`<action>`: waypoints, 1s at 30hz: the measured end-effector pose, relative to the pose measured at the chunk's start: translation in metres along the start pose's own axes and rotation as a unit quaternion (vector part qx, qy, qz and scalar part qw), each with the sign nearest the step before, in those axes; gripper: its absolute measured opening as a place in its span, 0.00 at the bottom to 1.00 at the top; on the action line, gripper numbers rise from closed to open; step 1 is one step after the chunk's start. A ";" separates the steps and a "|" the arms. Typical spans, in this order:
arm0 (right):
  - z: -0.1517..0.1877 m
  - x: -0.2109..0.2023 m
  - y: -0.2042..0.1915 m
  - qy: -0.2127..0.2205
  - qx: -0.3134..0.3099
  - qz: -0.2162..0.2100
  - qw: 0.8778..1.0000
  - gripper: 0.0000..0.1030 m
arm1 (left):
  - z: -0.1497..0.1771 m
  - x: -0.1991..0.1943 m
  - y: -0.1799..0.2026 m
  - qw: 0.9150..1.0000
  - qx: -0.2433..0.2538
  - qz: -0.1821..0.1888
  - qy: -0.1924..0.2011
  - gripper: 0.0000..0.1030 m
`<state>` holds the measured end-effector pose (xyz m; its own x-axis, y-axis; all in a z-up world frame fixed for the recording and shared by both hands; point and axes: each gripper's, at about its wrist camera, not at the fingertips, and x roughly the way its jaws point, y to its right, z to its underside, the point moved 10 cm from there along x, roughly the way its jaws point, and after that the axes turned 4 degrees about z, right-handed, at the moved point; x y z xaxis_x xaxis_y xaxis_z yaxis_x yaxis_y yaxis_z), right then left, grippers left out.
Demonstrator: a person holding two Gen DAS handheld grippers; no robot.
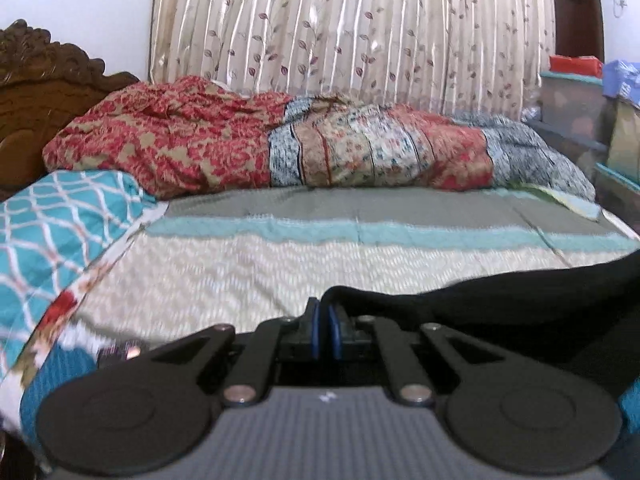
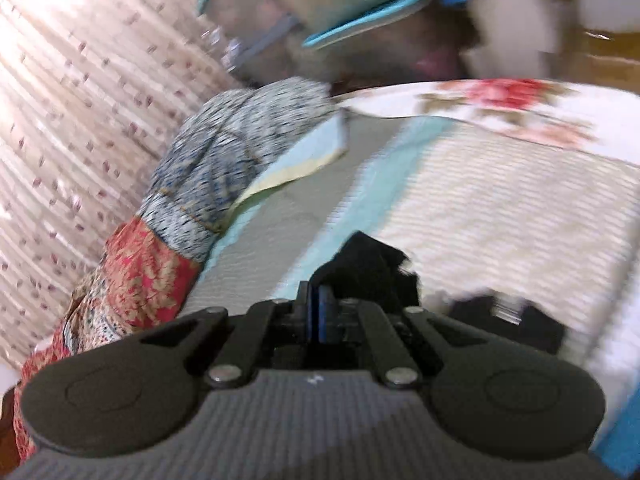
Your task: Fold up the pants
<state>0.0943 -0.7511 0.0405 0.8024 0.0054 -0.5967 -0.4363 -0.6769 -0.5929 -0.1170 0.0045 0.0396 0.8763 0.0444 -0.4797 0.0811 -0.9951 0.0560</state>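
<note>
The black pants (image 1: 500, 304) hang as a dark band across the lower right of the left wrist view, above the bedspread (image 1: 280, 264). My left gripper (image 1: 325, 312) is shut on their edge, the blue pads pinching the black cloth. In the right wrist view my right gripper (image 2: 320, 300) is shut on another bunch of the black pants (image 2: 368, 264), which sticks up past the pads. A further dark fold (image 2: 516, 320) trails off to the right. That view is blurred.
A rolled red and blue patterned quilt (image 1: 280, 148) lies along the far side of the bed, before a leaf-print curtain (image 1: 340, 32). A teal lattice pillow (image 1: 52, 224) and carved wooden headboard (image 1: 36, 80) are at left. Stacked boxes (image 1: 580, 100) stand at right.
</note>
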 end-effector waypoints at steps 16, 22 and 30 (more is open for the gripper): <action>0.037 -0.041 0.063 0.075 -0.003 0.095 0.993 0.49 | 0.078 -0.067 -0.004 0.998 -0.052 0.014 -0.043 0.55; 0.098 -0.014 -0.083 -0.020 -0.179 -0.056 0.982 0.58 | 0.042 -0.037 -0.084 0.987 -0.160 -0.006 -0.014 0.95; 0.293 0.041 -0.262 -0.198 -0.402 -0.220 0.866 0.84 | 0.043 0.076 -0.088 0.973 -0.207 0.076 -0.070 1.00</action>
<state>0.1222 -0.3584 0.0130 0.5470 0.5378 -0.6416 0.4291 -0.8381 -0.3368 -0.0784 0.0919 -0.0396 0.8224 -0.1407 -0.5512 0.1662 -0.8672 0.4694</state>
